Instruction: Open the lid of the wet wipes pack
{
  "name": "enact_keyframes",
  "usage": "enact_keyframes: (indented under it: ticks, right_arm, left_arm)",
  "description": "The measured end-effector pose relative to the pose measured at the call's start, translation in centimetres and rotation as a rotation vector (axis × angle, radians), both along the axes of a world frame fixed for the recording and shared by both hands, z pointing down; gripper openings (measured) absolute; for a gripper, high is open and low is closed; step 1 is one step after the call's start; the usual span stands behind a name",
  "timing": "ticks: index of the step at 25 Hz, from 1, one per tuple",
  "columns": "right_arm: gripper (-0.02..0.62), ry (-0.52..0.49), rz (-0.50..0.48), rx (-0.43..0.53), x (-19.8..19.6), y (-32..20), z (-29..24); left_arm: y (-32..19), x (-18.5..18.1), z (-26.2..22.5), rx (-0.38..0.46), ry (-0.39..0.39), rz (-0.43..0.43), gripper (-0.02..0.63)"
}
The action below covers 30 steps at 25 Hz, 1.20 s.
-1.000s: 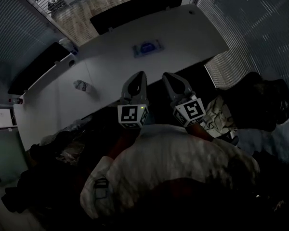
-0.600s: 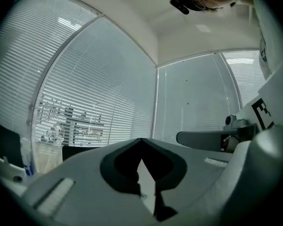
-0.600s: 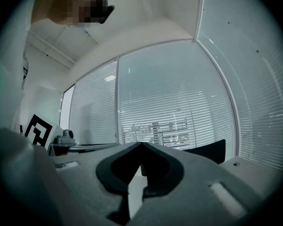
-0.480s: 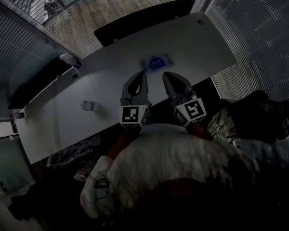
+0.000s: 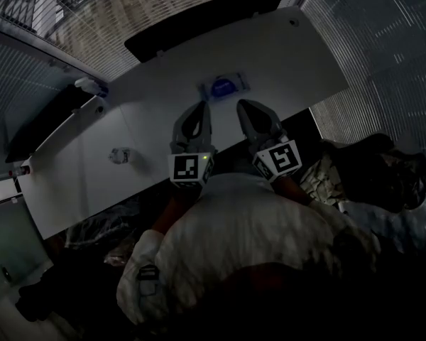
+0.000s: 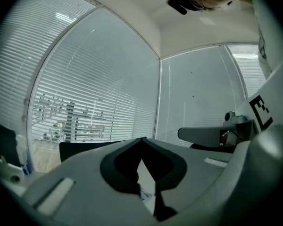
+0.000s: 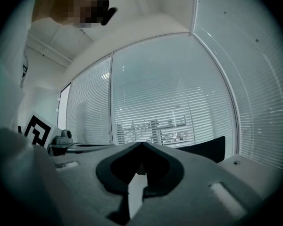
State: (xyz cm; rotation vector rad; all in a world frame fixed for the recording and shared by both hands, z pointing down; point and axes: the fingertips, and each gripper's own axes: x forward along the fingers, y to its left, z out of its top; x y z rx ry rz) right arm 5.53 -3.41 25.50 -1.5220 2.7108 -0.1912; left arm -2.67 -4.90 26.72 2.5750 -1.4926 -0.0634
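Where the white bench (image 5: 284, 69) runs slantwise across the head view, one wet wipes pack (image 5: 224, 86) lies flat on it, towards the far side and well clear of both ends. There are two tongs and two marker cubes. There is also one small pale object (image 5: 119, 155) on the bench, well to the left of the pack, and two dark panels stand along the far edge. The longer panel (image 5: 199, 14) is behind the pack and the other (image 5: 46, 119) is off to the left.

The pack's long axis follows the length of the bench, rising slightly to the right in the picture. Its broad face is up and shows a darker blue patch in the middle. It is too small to tell how the lid sits.

The left tongs (image 5: 198, 108) and the right tongs (image 5: 246, 106) lie level, side by side and slightly splayed. Both point away from the person, with their tips over the near part of the bench. The pack is just beyond the tips, in line with the gap between them, and neither touches it. Each gripper view shows its jaw tips meeting, so both tongs are closed with nothing in their grip. The marker cubes, left (image 5: 187, 170) and right (image 5: 278, 158), ride at the rear, close to the person's pale clothing (image 5: 248, 233).
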Motion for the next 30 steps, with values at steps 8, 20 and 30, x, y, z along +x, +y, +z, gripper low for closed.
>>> enact_keyframes:
  ticks: [8, 20, 30]
  right_arm:
    - [0.0, 0.049, -0.035, -0.004, 2.9, -2.0, 0.3]
    - [0.0, 0.134, -0.117, 0.018, 2.5, -6.3, 1.0]
    - [0.001, 0.295, -0.232, -0.029, 1.0, -8.5, 9.1]
  left_arm:
    - [-1.3, 2.7, -0.6, -0.006, -0.011, -0.023, 0.003]
    - [-5.4, 2.1, 3.0, -0.074, -0.079, -0.056, 0.003]
    - [-7.8, 2.0, 12.1, -0.198, -0.18, 0.001, 0.003]
